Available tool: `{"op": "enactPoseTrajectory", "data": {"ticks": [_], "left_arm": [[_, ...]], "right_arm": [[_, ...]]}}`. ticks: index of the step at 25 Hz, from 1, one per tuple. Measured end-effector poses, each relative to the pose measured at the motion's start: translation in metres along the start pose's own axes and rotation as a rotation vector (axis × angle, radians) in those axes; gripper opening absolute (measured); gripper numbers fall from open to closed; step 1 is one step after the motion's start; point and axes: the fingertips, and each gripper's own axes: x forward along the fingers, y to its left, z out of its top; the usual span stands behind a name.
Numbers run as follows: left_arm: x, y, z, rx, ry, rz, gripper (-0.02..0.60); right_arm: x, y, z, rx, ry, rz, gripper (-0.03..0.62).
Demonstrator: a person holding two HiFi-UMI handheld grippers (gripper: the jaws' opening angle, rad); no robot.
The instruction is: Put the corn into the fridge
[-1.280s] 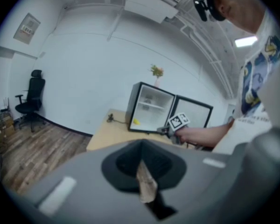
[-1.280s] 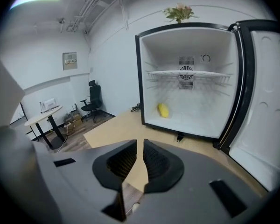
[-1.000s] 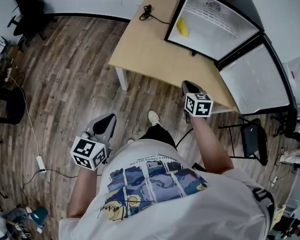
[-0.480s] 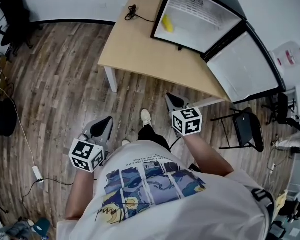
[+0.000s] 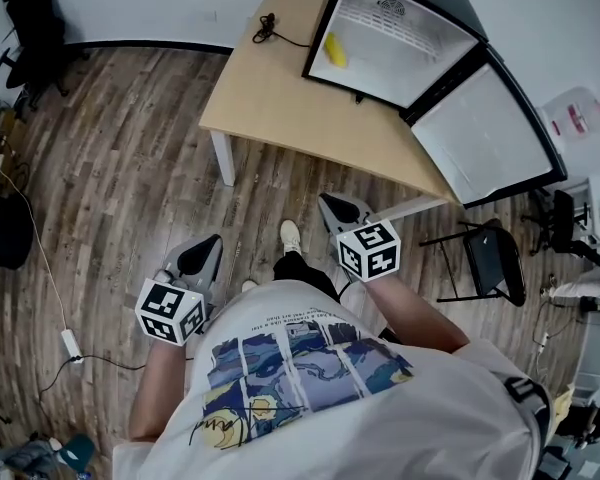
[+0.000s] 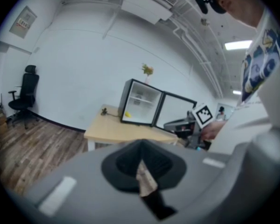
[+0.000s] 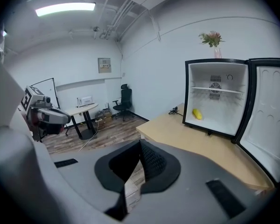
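The yellow corn lies on the floor of the open mini fridge, which stands on the far end of the wooden table. Its door is swung wide to the right. Both grippers hang over the wood floor, well short of the table. My left gripper is shut and holds nothing. My right gripper is shut and empty too, close to the table's near edge. The right gripper view shows the corn far ahead, inside the fridge. From the left gripper view the corn is a small yellow spot.
A black cable lies on the table's far corner. A vase of flowers stands on the fridge. A black chair sits right of the table, an office chair far left. A power strip and cord cross the floor.
My right gripper has drawn back from the table toward my body and to the left. The left gripper has barely shifted.
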Motion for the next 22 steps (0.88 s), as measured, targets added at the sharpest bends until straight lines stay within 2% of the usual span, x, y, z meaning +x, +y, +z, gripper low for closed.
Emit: {"op": "enactPoseTrajectory", "data": {"ticks": [10, 22], "left_arm": [[-0.003, -0.019, -0.019, -0.022, 0.026, -0.024, 0.009], [0.039, -0.065, -0.02, -0.008, 0.067, -0.056, 0.009]], "right_arm": [[-0.021, 0.004, -0.005, -0.014, -0.002, -0.01, 0.011], [-0.057, -0.018, -0.013, -0.042, -0.042, 0.015, 0.011]]}}
